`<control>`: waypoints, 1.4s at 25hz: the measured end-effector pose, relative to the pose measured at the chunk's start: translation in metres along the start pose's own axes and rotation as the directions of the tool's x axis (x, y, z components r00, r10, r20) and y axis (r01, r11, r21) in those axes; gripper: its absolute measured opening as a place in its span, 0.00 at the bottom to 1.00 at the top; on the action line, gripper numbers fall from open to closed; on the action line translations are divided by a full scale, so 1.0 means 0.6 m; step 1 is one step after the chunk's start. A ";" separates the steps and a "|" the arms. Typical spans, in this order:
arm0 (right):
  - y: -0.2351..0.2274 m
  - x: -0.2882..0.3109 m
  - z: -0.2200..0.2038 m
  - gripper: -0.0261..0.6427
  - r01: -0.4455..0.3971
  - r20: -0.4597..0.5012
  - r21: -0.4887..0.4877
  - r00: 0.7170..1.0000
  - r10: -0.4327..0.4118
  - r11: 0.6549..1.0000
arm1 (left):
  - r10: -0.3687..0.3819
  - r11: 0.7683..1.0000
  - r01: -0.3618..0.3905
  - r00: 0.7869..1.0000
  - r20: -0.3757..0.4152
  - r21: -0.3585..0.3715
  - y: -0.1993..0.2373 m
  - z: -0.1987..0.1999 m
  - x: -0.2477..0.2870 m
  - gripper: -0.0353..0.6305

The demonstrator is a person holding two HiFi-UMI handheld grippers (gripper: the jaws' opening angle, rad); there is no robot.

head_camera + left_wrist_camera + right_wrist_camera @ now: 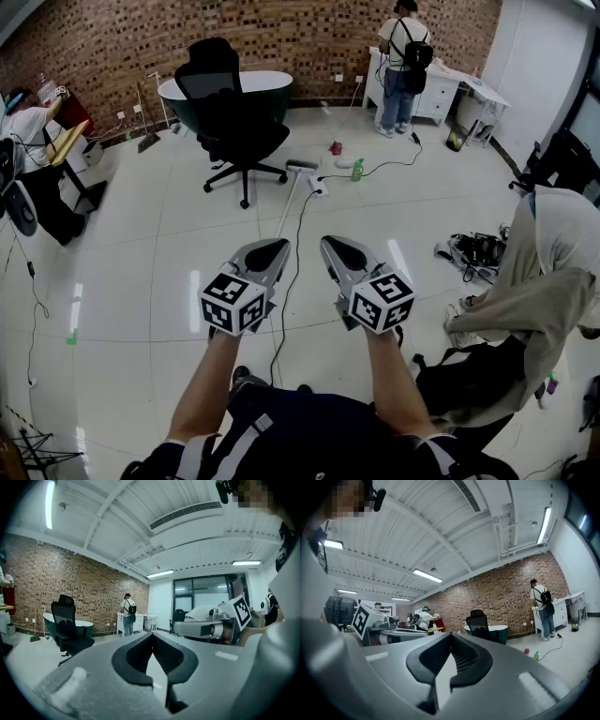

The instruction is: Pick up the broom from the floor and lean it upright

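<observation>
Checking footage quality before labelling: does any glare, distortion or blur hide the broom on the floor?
Head view: glare streaks the glossy floor, but the broom is readable; the brick wall bows with lens distortion. Left gripper view: dark corners, the left gripper soft near the lens. Right gripper view: same corners, ceiling lamp washed out.

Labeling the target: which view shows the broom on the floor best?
Head view: the broom lies flat and in full length, brush end near the office chair. Neither gripper view shows it; each gripper's own body blocks the near floor.
</observation>
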State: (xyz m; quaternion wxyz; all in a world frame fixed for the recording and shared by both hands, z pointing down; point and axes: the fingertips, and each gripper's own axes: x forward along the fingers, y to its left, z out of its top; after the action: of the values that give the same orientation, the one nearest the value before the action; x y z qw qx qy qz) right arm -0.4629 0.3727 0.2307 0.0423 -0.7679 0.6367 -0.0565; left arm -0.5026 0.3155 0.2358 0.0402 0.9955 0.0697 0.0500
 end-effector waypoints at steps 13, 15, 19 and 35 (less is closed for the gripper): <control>-0.069 0.085 -0.026 0.04 0.058 -0.044 0.000 0.997 -0.057 0.998 | -0.042 0.999 0.042 0.999 -0.009 -0.024 0.103 -0.017 0.069 0.06; -0.081 0.116 -0.024 0.04 0.073 -0.055 -0.010 0.996 -0.073 0.997 | -0.059 0.998 0.059 0.998 -0.008 -0.029 0.134 -0.015 0.086 0.06; -0.109 0.172 -0.019 0.04 0.127 -0.065 -0.009 0.990 -0.128 0.992 | -0.109 0.993 0.109 0.994 -0.011 -0.039 0.195 -0.009 0.120 0.06; -0.255 0.299 -0.024 0.04 0.333 -0.101 0.035 0.939 -0.328 0.942 | -0.264 0.960 0.255 0.962 -0.064 -0.118 0.358 -0.035 0.289 0.06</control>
State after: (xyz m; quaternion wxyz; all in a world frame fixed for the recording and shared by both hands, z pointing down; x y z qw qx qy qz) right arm -0.2834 0.2247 0.2715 0.0221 -0.8590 0.4983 -0.1152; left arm -0.3054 0.1299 0.2916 0.0975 0.9713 0.1983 0.0875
